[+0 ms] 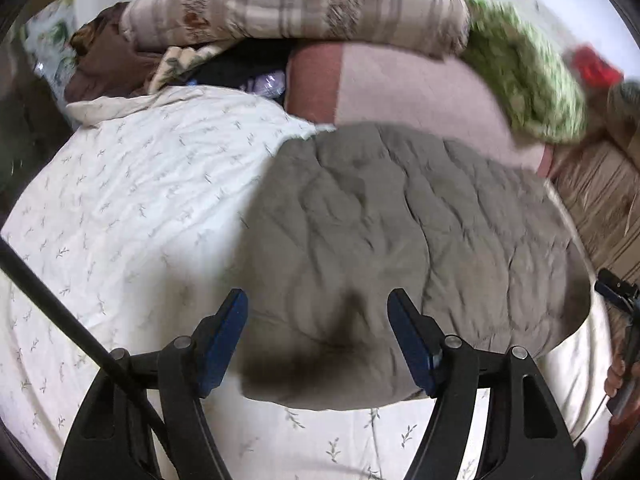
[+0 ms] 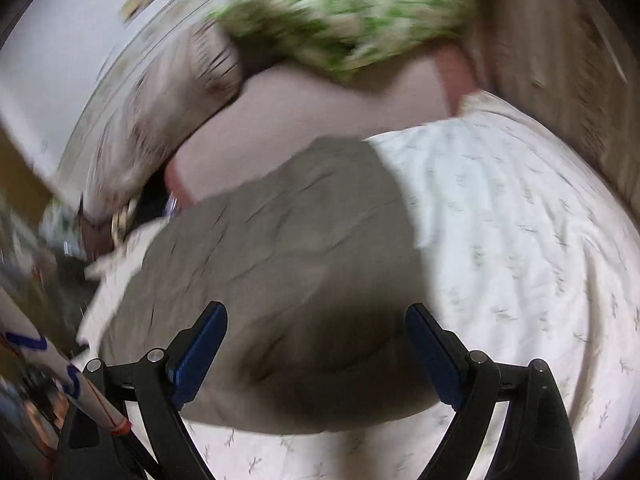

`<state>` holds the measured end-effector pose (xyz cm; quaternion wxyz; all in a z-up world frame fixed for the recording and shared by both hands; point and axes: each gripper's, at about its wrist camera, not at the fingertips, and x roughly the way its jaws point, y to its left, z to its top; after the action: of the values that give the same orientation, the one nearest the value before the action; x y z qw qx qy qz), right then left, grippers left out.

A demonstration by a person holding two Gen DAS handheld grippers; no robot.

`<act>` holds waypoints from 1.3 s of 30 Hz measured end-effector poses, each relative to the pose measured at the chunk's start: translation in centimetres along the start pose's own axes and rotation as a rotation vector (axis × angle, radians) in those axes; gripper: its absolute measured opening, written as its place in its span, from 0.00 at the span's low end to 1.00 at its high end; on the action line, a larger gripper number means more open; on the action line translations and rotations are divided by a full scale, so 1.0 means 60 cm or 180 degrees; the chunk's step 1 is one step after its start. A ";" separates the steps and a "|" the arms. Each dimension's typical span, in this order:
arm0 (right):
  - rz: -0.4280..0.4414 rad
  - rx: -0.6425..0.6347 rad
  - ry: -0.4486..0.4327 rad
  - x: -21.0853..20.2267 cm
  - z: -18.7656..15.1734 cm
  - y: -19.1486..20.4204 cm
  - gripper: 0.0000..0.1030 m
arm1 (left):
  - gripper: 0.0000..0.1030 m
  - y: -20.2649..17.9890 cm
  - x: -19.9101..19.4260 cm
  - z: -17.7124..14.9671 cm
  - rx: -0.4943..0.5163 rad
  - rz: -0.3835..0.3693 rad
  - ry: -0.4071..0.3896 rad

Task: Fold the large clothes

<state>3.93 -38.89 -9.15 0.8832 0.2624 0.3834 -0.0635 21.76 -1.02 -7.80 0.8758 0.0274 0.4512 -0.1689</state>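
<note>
Grey-brown quilted fabric — a large padded garment (image 1: pixel 400 240) — lies folded into a thick, rounded bundle on the bed, resting on a white bedsheet (image 1: pixel 120 208) printed with small leaf sprigs. In the left wrist view the bundle fills the middle and right of the frame, its near edge lying just ahead of the left tongs (image 1: pixel 318 344). Those tongs stand wide open, blue pads apart, holding nothing and hovering above the garment's near edge, where a dark shadow falls on the cloth.

From the right wrist view, which is heavily blurred, the same garment (image 2: pixel 288 272) sits centre-left on the sheet (image 2: pixel 520 240), and the right tongs (image 2: pixel 316 352) are likewise spread open and empty — their fingers frame the near part of the bundle without touching it as far as the blur allows.

Behind the garment lies a pink blanket (image 1: pixel 400 88) with a darker pink band at its end, touching the garment's far edge. On top of it rest a striped beige quilt (image 1: pixel 288 4) and a green-and-white patterned blanket (image 1: pixel 520 80). A brown cloth (image 1: pixel 108 68) is heaped at the far left beside the quilt. At the right edge of the left view, the person's hand (image 1: pixel 616 372) grips the other handle.
</note>
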 end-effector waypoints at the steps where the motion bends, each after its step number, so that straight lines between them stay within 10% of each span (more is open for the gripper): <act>1: -0.0020 -0.0051 0.0088 0.019 -0.008 0.010 0.91 | 0.69 -0.011 0.019 -0.004 0.0035 0.0070 0.0091; 9: -0.0949 -0.0623 0.0206 0.107 -0.039 0.054 0.96 | 0.79 -0.031 0.060 -0.034 0.0276 0.0662 -0.0101; 23: -0.0559 -0.0477 0.0026 -0.046 -0.118 0.106 0.96 | 0.88 -0.042 -0.243 -0.127 -0.0033 0.1704 -0.1920; 39: -0.0386 -0.0520 -0.0203 -0.235 -0.254 0.179 0.96 | 1.00 -0.023 -0.531 -0.275 -0.0707 0.1768 -0.2698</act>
<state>-12.36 -23.18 -3.37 0.9080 0.1637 0.3741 -0.0937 -8.63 9.66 8.08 0.9912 -0.0178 0.0478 0.1225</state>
